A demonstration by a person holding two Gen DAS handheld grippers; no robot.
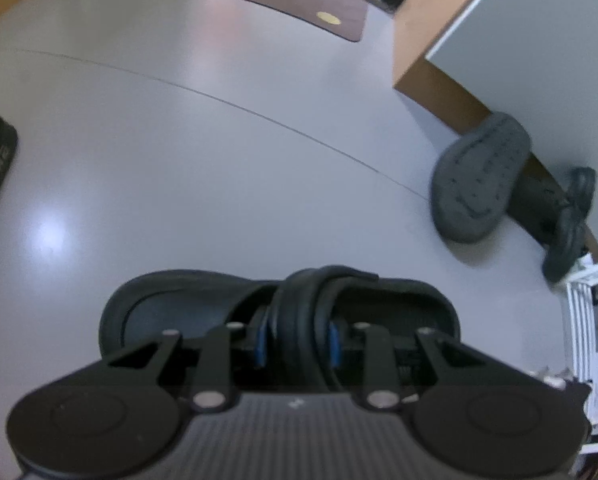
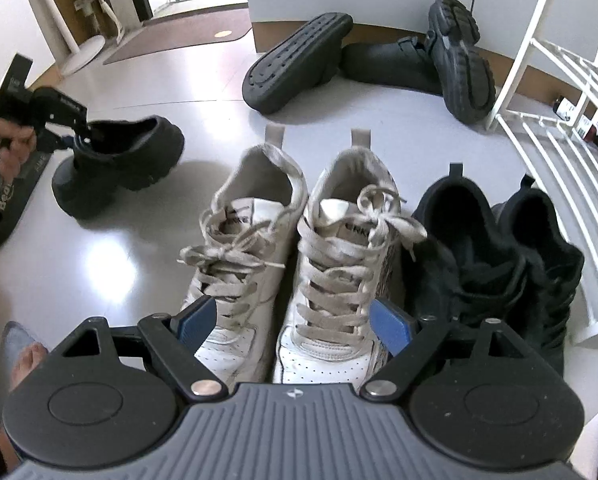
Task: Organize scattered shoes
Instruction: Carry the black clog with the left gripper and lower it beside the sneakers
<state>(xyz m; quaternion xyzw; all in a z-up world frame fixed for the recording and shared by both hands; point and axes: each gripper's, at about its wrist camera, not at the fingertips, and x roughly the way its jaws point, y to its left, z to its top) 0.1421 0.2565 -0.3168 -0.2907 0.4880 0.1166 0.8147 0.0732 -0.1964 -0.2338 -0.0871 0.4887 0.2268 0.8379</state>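
My left gripper point(image 1: 297, 344) is shut on the strap of a black chunky shoe point(image 1: 171, 304). In the right wrist view that gripper point(image 2: 75, 136) grips the black chunky shoe point(image 2: 119, 168) at its opening, and the shoe stands tilted, toe down on the floor. My right gripper point(image 2: 295, 320) is open and hovers over the toes of a pair of white sneakers point(image 2: 339, 248) standing side by side. A pair of black sneakers point(image 2: 479, 248) stands right of them. Against the wall lie a grey slipper point(image 2: 295, 60) sole up, a black clog point(image 2: 391, 64) and another chunky black shoe point(image 2: 463, 60).
A white wire shoe rack point(image 2: 559, 120) stands at the right. Black sandals point(image 2: 3, 200) lie at the far left beside the person's hand. A brown doormat point(image 2: 179, 36) lies by the doorway. The grey slipper point(image 1: 479, 184) leans on the wooden skirting.
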